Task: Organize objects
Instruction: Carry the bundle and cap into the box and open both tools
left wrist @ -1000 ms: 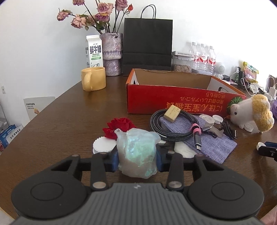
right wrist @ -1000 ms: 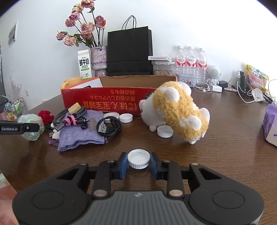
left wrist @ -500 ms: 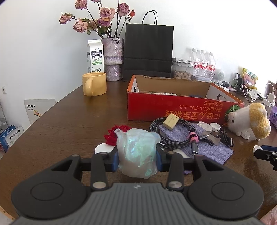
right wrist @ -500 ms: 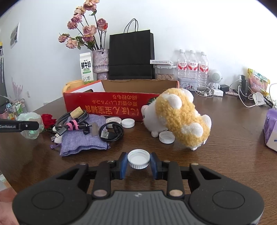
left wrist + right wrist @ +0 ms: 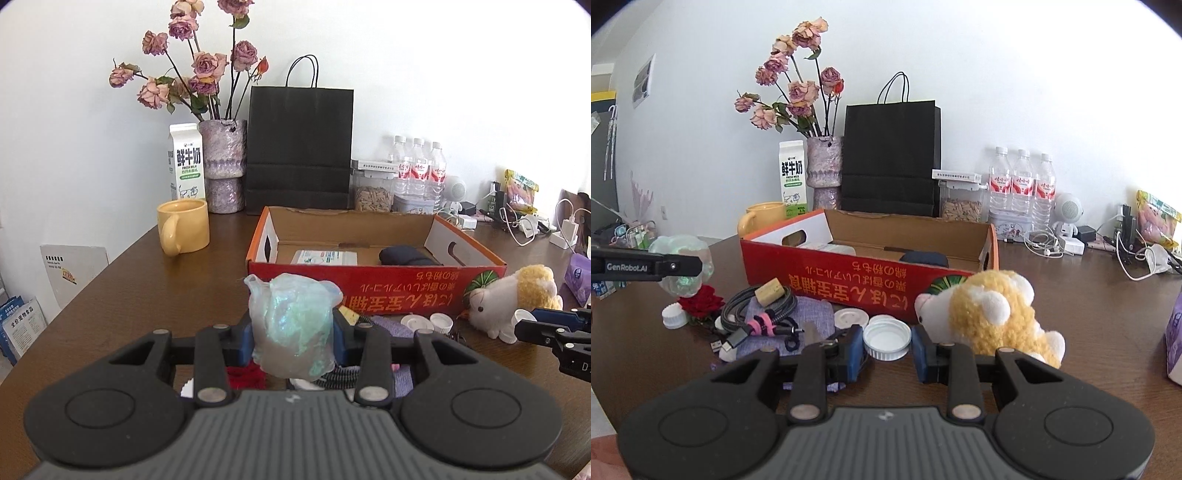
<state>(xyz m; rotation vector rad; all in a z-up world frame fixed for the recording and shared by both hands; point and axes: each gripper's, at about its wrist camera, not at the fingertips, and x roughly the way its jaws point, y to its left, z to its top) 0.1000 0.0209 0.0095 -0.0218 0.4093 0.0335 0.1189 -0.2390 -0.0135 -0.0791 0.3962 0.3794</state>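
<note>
**Both loads lifted toward the red box**

Since 1 s ago both hand-held grippers have risen & moved fwd: box interior now shows in the left wrist view, and the counter clutter has dropped below the fingers.

Left hand-held gripper [image 5: 293, 338] is clamped on a crumpled plastic bag [image 5: 293, 328], squeezed between its blue pads and held up just short of the red box [image 5: 376, 284]'s near wall. Right hand-held gripper [image 5: 886, 352] grips a white bottle cap [image 5: 886, 339] by its rim, open side up, above the counter [image 5: 1089, 325] near the plush toy [image 5: 993, 314] & the purple pouch [image 5: 798, 325] with its cables.

Risks, as I judge them:
- Bag is soft & slick; it could squirm out of the pads if tilted or jolted on the way over the wall.
- Bag hangs below the fingers, so a low pass may snag the box's near edge.
- Cap is held only at two rim pts; a knock vs. the plush toy or box wall could pop it free.
- Both grippers head for the same box; they may crowd each other at the opening.

Box already holds a white packet [image 5: 325, 257] & a dark item [image 5: 404, 255].
</note>
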